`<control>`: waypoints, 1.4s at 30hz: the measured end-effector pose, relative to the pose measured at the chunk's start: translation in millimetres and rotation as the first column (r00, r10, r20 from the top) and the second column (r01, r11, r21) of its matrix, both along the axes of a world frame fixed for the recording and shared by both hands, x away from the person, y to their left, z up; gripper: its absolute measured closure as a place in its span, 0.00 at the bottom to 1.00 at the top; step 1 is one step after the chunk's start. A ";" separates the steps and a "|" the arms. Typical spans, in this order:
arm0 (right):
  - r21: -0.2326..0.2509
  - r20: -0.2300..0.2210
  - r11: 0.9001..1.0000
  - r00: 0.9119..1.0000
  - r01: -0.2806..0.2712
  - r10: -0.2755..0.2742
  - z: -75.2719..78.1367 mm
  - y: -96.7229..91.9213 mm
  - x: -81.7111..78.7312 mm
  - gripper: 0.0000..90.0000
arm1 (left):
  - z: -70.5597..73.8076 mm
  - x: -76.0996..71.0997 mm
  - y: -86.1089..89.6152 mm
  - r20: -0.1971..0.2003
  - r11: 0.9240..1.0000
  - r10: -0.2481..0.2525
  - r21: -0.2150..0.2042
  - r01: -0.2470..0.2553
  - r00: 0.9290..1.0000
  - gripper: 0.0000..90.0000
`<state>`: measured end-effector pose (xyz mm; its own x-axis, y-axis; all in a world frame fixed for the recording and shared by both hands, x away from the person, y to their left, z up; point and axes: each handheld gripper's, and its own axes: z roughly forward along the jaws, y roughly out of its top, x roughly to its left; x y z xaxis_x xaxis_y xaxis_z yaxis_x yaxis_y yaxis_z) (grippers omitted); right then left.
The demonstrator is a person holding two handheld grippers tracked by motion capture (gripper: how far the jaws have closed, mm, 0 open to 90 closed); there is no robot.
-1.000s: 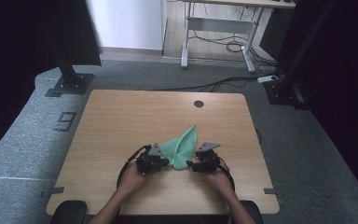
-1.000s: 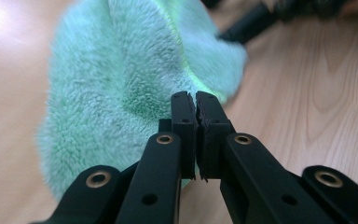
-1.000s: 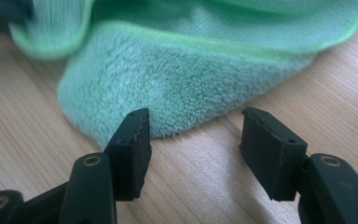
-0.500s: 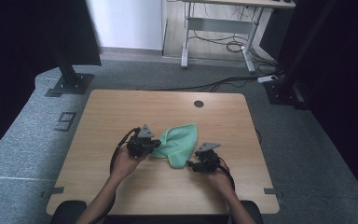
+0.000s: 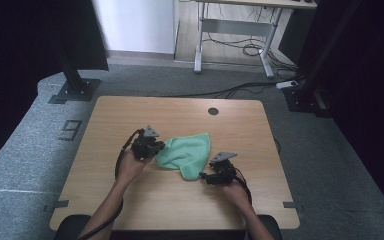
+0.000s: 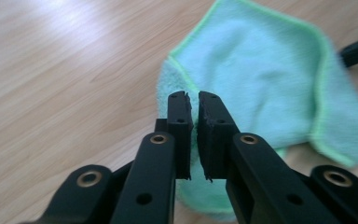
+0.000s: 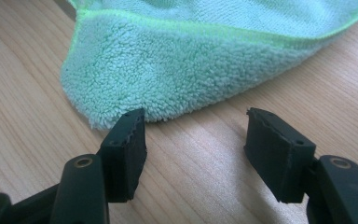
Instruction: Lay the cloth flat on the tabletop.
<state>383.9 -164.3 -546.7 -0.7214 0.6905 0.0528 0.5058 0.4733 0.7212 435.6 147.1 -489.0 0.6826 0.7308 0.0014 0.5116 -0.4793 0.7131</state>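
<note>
green cloth folded over, both grippers letting go

the green cloth point(image 5: 186, 155) lies folded near the middle of the wooden surface point(image 5: 105, 120), one rounded fold bulging toward the person. the left gripper point(image 5: 146, 145) sits at the cloth's left edge; in the left gripper view its jaws have just been opening and stand a narrow slit apart above the cloth point(image 6: 256, 93), with nothing caught between them. the right gripper point(image 5: 215, 176) rests at the near right corner, its jaws wide apart and just opening further, the fuzzy fold point(image 7: 168, 74) touching one jaw tip but not pinched.

to do this step well, i judge both jaws should clear the fabric fully before pulling back, so the fold is not dragged open, and then lift away low and straight.

the surface is pale wood with a round cable hole point(image 5: 213, 111). around it is grey carpet point(image 5: 25, 150), a dark stand point(image 5: 75, 80) and a desk frame with loose cables point(image 5: 245, 47) behind.
</note>
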 end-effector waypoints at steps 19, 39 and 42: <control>0.007 -0.021 1.000 1.000 -0.004 0.005 9.1 -5.0 -1.1 0.47 | 1.7 -9.1 26.4 0.002 0.996 0.082 -0.031 -0.082 0.997 0.47; 0.025 -0.031 0.987 0.986 -0.160 0.161 22.1 51.8 -4.3 0.60 | -27.5 -47.0 -17.0 -0.046 0.989 -0.142 -0.053 0.139 0.989 0.54; -0.012 -0.043 0.985 0.985 -0.170 0.170 14.1 56.7 -3.6 0.64 | -39.5 -45.9 -17.8 -0.071 0.990 -0.142 -0.028 0.141 0.987 0.57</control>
<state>380.3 -107.5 -532.7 -0.8257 0.5591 0.0755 0.4465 0.5659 0.6932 389.7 129.4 -528.4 0.7769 0.6260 -0.0675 0.4907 -0.5349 0.6878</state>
